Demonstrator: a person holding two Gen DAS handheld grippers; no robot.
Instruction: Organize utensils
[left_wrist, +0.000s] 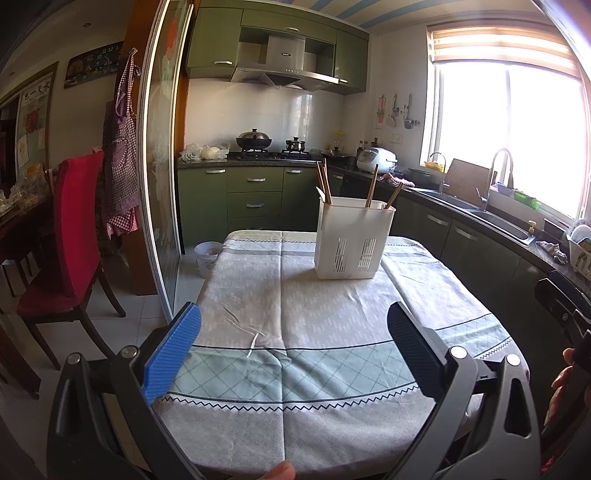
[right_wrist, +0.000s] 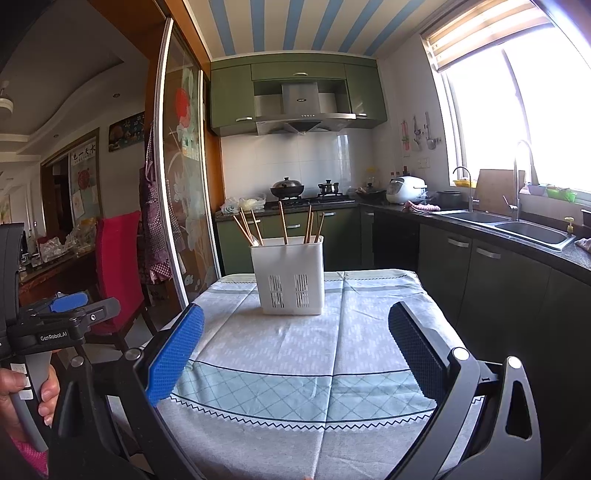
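Right wrist view: both grippers' fingers (right_wrist: 413, 347) gape wide, empty. Chopsticks (right_wrist: 282, 227) in white holder (right_wrist: 288, 277) look light, stiff, slippery; pinch near tops.

**Plastic, wood and cloth**

The holder (right_wrist: 287, 275) is matt white plastic with slotted walls. The chopsticks (right_wrist: 282, 227) look like plain wood. The tablecloth (right_wrist: 280, 354) is soft creased cloth. The gripper pads (right_wrist: 177, 354) have a rough blue texture, in black plastic frames.
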